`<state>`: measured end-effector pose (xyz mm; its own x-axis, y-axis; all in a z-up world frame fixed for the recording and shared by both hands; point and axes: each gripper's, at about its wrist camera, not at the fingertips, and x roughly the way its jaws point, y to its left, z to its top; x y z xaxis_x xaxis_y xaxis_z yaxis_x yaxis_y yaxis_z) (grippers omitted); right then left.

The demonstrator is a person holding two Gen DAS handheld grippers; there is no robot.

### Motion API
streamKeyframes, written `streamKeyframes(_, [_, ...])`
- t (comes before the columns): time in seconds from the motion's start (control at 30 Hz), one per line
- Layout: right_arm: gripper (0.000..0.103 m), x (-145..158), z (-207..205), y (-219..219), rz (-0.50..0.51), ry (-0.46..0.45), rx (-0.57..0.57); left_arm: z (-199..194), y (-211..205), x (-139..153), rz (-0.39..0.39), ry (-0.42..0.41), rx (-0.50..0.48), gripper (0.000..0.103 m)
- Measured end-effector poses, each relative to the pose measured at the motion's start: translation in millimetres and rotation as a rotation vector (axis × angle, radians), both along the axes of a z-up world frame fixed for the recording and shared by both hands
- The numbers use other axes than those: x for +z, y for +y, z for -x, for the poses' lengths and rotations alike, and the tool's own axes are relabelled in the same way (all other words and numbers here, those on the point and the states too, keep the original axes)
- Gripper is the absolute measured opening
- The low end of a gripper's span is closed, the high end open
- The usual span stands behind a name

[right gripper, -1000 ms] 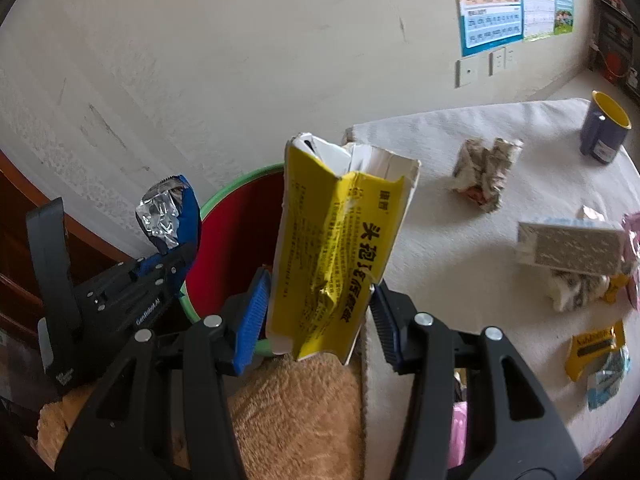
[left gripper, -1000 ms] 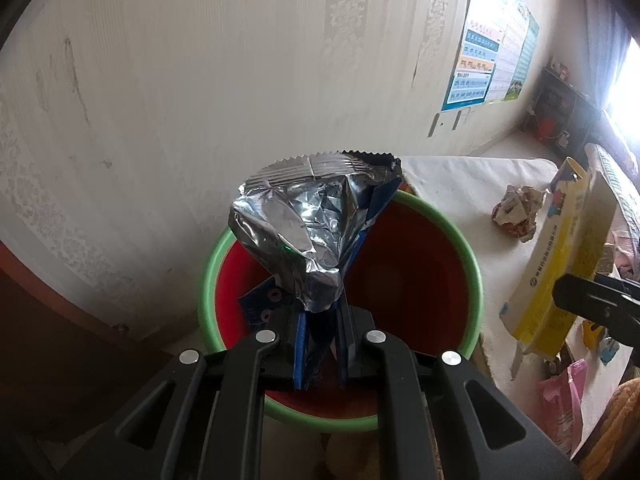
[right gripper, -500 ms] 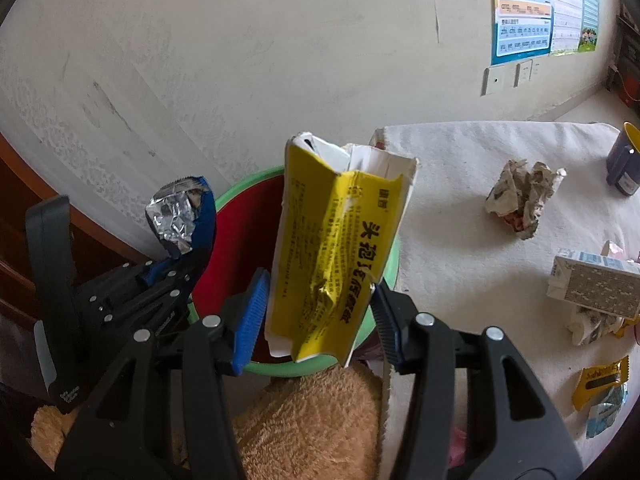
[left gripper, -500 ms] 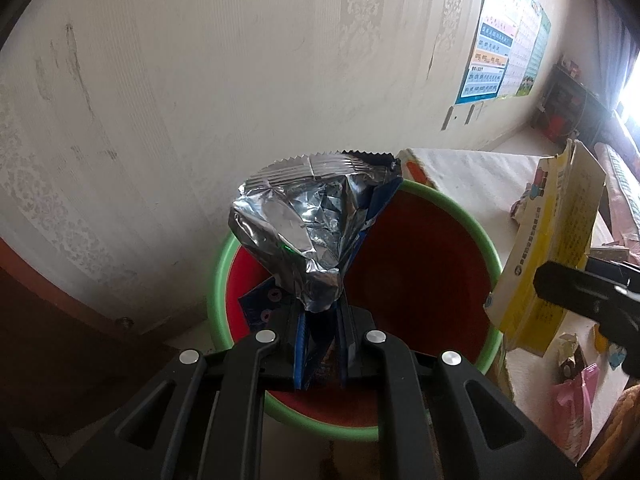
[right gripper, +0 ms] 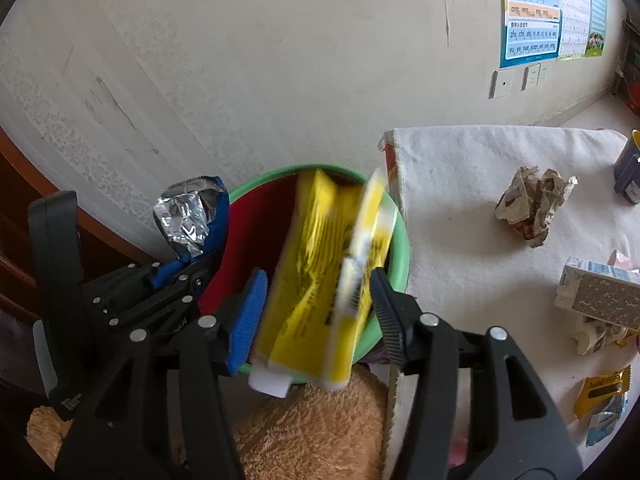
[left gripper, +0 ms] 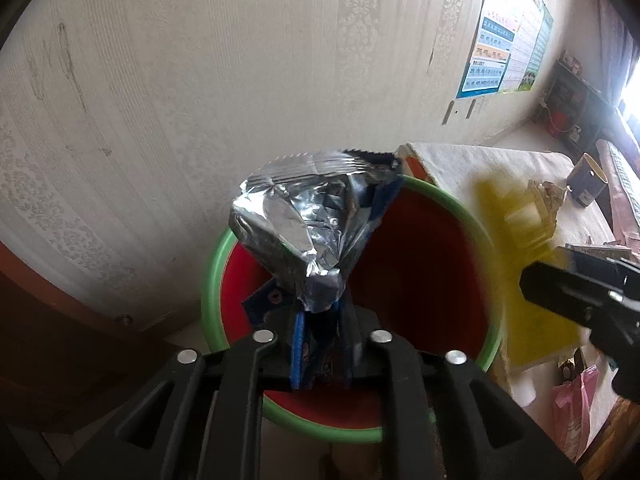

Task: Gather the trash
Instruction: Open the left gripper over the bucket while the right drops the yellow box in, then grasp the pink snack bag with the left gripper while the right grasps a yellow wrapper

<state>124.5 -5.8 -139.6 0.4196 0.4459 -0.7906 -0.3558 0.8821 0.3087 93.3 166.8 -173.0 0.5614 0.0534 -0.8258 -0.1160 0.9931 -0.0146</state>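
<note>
The left hand-held gripper (left gripper: 322, 344) points steeply down over a red bin (left gripper: 420, 264) with a green rim, which stands against the patterned wall. Its jaws have just been opening a little, yet they stand narrow and still pinch the lower end of a blue snack wrapper (left gripper: 304, 232), whose crumpled silver lining fans out above the fingers, over the bin's near side.

The right hand-held gripper (right gripper: 316, 312) tilts down toward the same bin from the bench side. Its jaws have just been opening and now stand wide, the blue pad (right gripper: 248, 320) on one side and the black ribbed pad on the other both clear of the yellow carton (right gripper: 320, 280) between them. The carton is blurred, tilted with its top leaning into the bin's mouth and its white lower flap below the fingers.

On the white-covered bench (right gripper: 460, 240) beside the bin lie a crumpled paper ball (right gripper: 532, 208), a pale box (right gripper: 600, 296) and a small yellow wrapper (right gripper: 604, 392), well apart from both grippers. A tan plush surface (right gripper: 312, 432) shows below the right gripper.
</note>
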Motion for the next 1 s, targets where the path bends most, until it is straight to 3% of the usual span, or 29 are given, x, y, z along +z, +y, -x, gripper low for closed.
streamKeyframes(0.07, [0.068,-1,4,-2,-0.012,-0.003,-0.011,0,0,0,-0.001,-0.001,0.002,0.036])
streamKeyframes(0.1, [0.068,-2,4,-4,-0.015,-0.001,-0.014,0,0,0,-0.004,-0.004,0.005,0.056])
streamKeyframes(0.13, [0.068,-2,5,-7,-0.021,0.004,-0.02,1,0,1,-0.009,-0.01,0.008,0.059])
streamKeyframes(0.27, [0.068,-1,16,-27,-0.053,0.023,-0.055,3,-5,-1,-0.017,0.002,-0.005,0.059])
streamKeyframes(0.47, [0.068,2,42,-96,-0.045,0.013,-0.18,6,-21,-4,-0.028,0.019,-0.041,0.06])
streamKeyframes(0.7, [0.071,-15,83,-245,0.077,0.018,-0.566,12,-56,6,-0.025,0.009,-0.114,0.062])
streamKeyframes(0.87, [0.07,-60,115,-337,-0.046,0.132,-0.816,23,-96,10,0.02,0.025,-0.212,0.062])
streamKeyframes(1.0, [0.07,-80,122,-352,-0.147,0.175,-0.845,38,-135,9,0.126,0.084,-0.297,0.062])
